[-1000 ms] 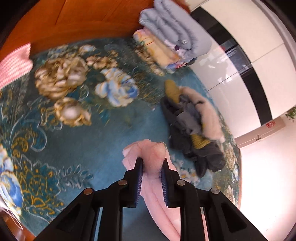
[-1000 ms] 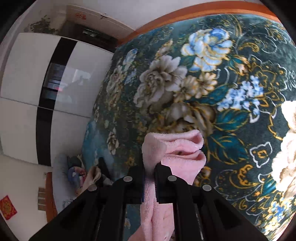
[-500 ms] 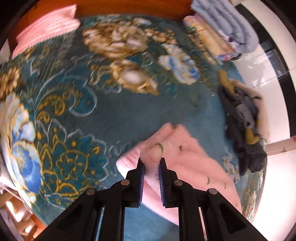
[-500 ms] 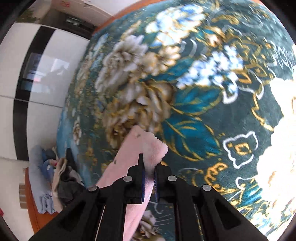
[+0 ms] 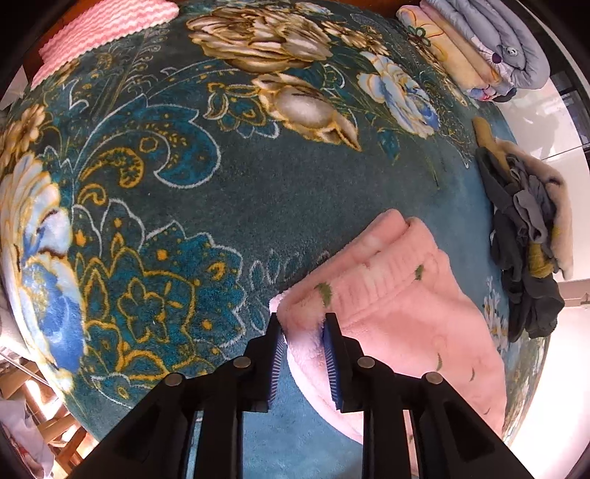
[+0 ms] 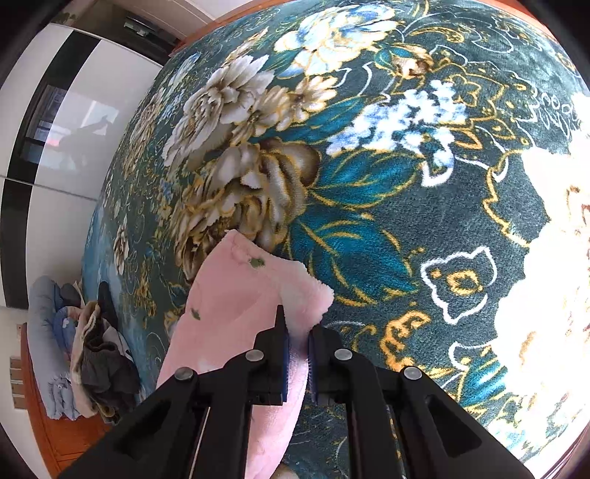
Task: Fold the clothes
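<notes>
Pink fleece garment [image 5: 398, 317] corners pinched between both grippers' fingers [image 6: 280, 353]

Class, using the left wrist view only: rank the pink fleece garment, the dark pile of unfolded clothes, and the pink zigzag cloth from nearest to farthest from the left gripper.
1. Pink fleece garment: clamped in the left gripper, spreading to the right.
2. Dark pile of unfolded clothes: farther out, at the bed's right edge.
3. Pink zigzag cloth: farthest, at the far left corner.
</notes>
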Motion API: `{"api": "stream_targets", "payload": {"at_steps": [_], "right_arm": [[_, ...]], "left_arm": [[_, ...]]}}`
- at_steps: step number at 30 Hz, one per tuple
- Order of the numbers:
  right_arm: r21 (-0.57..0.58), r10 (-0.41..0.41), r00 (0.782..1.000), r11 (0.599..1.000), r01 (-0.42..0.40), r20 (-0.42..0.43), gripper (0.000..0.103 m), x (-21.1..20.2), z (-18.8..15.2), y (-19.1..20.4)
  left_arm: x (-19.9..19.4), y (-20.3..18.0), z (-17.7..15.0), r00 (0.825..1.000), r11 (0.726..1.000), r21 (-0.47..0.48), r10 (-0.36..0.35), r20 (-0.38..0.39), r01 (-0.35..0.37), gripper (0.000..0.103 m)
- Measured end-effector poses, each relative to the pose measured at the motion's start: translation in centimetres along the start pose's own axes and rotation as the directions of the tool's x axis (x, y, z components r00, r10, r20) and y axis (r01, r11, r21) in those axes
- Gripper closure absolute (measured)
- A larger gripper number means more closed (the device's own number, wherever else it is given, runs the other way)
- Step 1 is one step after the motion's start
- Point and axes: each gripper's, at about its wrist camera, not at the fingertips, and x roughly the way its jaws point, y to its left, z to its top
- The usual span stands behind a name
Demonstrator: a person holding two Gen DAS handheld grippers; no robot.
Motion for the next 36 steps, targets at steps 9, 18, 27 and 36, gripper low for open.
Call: {"api": "stream_targets", "payload": {"at_steps": [9, 18, 27, 36], "right_arm": [[-0.056, 0.026, 0.998, 0.998, -0.023, 0.059, 0.095, -1.9, -1.3, 3.2], [-0.2, 0.131, 0.988, 0.973, -0.113, 0.083, 0.095, -4.4, -4.2, 9.2], [-0.672, 0.238, 0.97, 0.725, -0.153, 0.037, 0.094, -7.2, -14.9, 22.3], [-0.903, 0.022, 0.968, 0.356, -0.242, -0.251, 0.094, 5.3, -37.0, 26.2]], "left_arm": [[-7.4, -5.4, -2.9, 0.981, 0.993, 0.11, -0.071, 0.183, 0.051, 0.068], [-4.6, -22.7, -15.1, 0.939, 0.827, 0.469, -0.344, -0.015, 0.311, 0.059], [-2.0, -21.0, -18.6, 0.952, 0.854, 0.441, -0.307, -0.003, 0.277, 0.059], [-1.6, -15.4, -15.7, 0.938, 0.913, 0.241, -0.347, 0.031, 0.33, 0.059]]}}
